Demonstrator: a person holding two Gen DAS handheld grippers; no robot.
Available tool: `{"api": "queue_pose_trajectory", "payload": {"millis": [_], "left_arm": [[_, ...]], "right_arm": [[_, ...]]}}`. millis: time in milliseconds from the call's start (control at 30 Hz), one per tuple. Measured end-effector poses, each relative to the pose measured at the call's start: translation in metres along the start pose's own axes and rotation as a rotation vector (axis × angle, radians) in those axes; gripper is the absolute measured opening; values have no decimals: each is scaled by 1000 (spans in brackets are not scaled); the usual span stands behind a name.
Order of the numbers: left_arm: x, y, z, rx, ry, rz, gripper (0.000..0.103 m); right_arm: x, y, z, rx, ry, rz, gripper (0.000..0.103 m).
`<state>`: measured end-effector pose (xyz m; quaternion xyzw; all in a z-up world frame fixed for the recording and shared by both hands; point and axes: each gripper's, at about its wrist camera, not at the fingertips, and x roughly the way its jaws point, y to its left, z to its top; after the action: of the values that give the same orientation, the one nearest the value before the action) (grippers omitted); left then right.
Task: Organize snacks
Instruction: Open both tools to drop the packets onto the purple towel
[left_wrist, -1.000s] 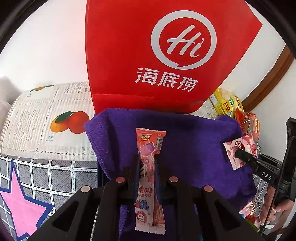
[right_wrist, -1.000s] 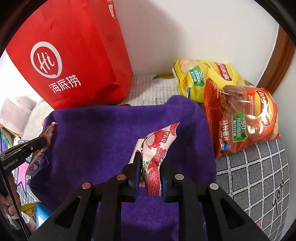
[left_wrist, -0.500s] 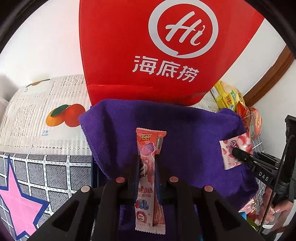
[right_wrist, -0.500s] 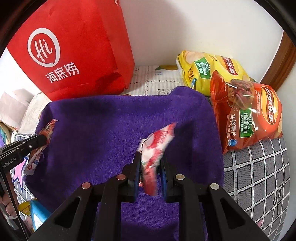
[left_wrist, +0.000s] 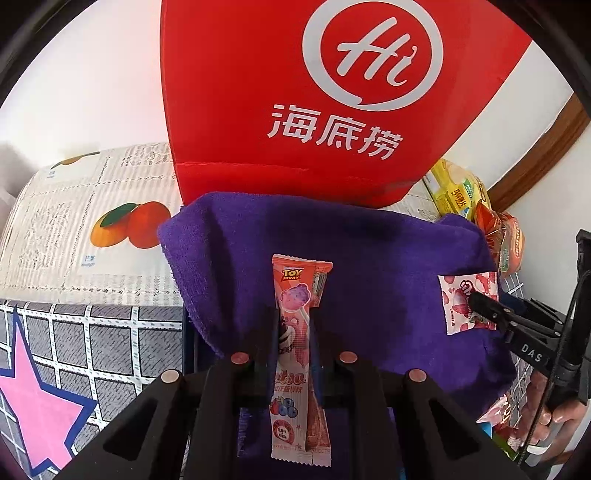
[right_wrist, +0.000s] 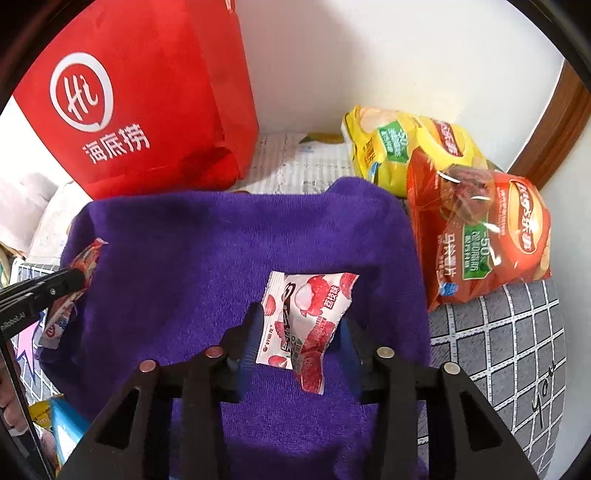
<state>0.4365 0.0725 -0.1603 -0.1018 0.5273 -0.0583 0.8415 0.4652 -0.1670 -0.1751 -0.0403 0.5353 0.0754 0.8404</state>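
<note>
A long pink Toy Story candy packet stands upright between the pads of my left gripper, which is shut on it above a purple towel. In the right wrist view a white and red lychee snack packet lies flat on the purple towel between the fingers of my right gripper. Its jaws are opening, and the right pad stands apart from the packet. The left gripper shows at that view's left edge with its candy.
A red paper bag stands against the white wall behind the towel. A yellow chip bag and an orange chip bag lie at the right. More small packets lie at the lower left on a patterned cloth.
The right jaws have spread and the lychee packet has dropped from upright to flat on the towel. The left gripper keeps its hold on the candy packet.
</note>
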Motion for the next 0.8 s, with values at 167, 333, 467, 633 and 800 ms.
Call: {"api": "queue_pose_trajectory", "payload": {"millis": [167,333,467,633,800], "left_arm": [[-2,-2,0,3,-13,11,16],[-6,0,1,-8,-33,46,38],[-15,2,3,-14,-63,52,43],[-31,1,3,-18,-105,48,48],[-49,-5,1,-1,-132,13,48]], "right_arm": [[-16,-2,0,4,-45,-7,50],[-35,-3,0,0,-118,19,50],[-51,-2,0,14,-167,47,50],[-75,4,-1,-7,-278,6,47],[-100,8,-4,-20,-305,12,37]]}}
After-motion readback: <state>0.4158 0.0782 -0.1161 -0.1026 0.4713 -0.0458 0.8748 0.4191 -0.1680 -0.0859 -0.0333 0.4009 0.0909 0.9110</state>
